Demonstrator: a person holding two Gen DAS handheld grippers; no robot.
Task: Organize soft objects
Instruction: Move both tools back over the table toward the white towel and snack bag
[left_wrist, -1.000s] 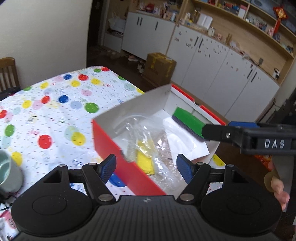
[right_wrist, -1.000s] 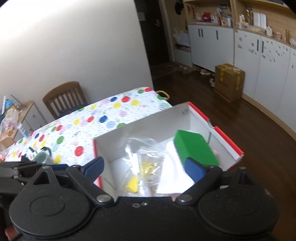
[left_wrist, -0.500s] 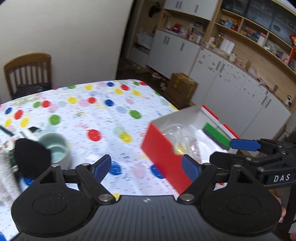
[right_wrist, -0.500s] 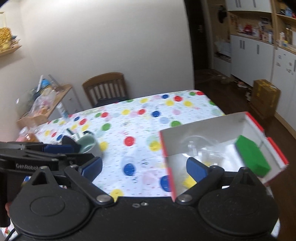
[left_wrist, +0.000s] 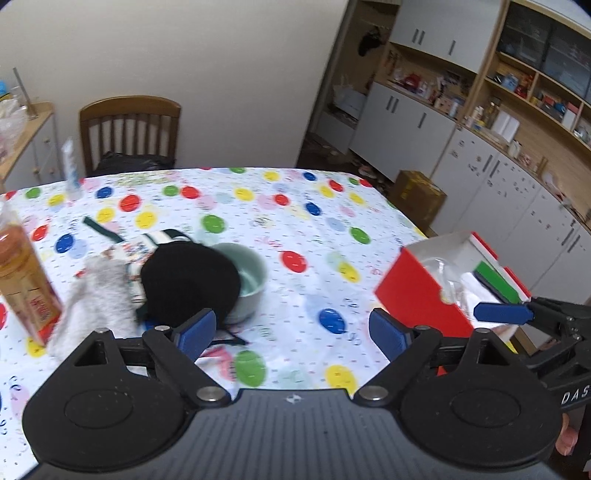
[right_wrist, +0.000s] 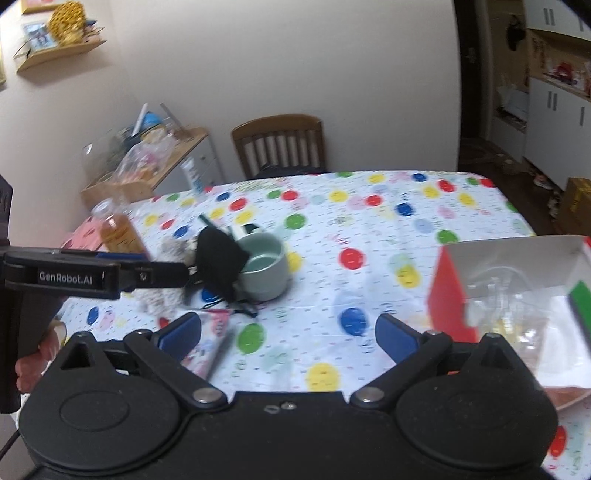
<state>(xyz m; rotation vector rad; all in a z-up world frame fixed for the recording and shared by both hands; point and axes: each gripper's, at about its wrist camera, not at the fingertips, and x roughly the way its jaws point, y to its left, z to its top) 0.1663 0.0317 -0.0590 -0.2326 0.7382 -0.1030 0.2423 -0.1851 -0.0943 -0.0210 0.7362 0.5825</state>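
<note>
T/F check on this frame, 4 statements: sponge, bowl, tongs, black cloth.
1. The green sponge lies in the red box. True.
2. The green bowl is upside down. False: it stands upright, mouth up.
3. Both tongs are empty, left tongs and right tongs. True; jaws wide, having just opened further.
4. The black cloth is in the box. False: it lies on the table beside the bowl.

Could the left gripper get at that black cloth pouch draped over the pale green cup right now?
Probably yes. The left gripper is open and empty, and the black cloth pouch lies just ahead, draped over the pale green cup with nothing on top. The fluffy grey cloth beside it crowds one side.
</note>
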